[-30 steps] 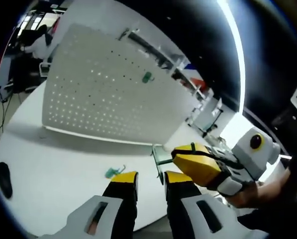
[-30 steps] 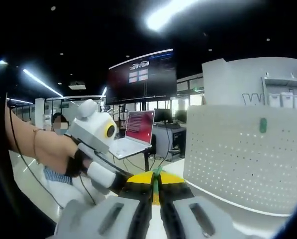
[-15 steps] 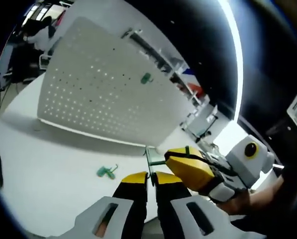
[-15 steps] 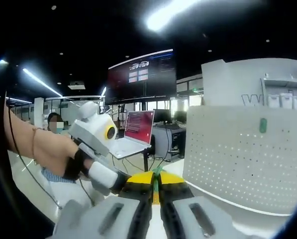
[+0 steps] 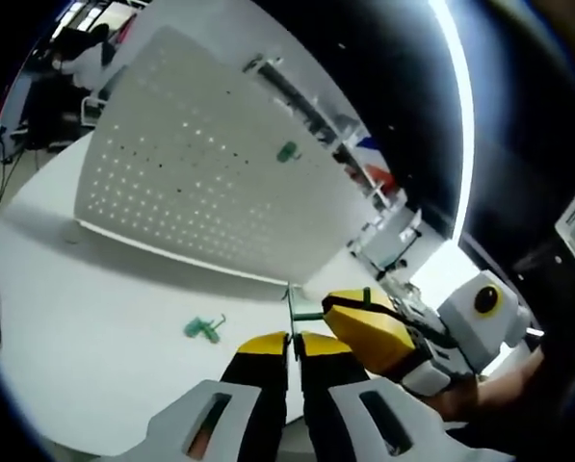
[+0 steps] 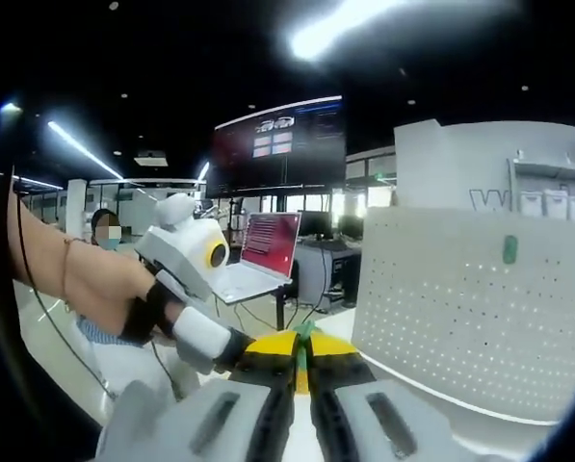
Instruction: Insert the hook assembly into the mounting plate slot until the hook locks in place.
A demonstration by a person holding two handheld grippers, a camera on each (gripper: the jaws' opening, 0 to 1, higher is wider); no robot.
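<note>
At lower centre of the left gripper view, a thin green hook assembly [image 5: 293, 310] is being pinched between the clenched left tongs [image 5: 294, 339], and the right tongs [image 5: 337, 310], also clenched on it, are entering from the right. A second green hook [image 5: 202, 329] is lying on the white desk [image 5: 94, 337], left of centre. The perforated mounting plate [image 5: 191, 183] is standing upper left, with a green clip [image 5: 287, 151] on it.

A pegboard [image 5: 205, 183] stood upright on the bench [image 5: 85, 356] ahead of the left tongs [image 5: 293, 341], one hook [image 5: 286, 151] mounted on it. Another hook [image 5: 202, 329] lay on the bench between board and tongs, left of them. The right tongs [image 5: 337, 310] met them from the right
</note>
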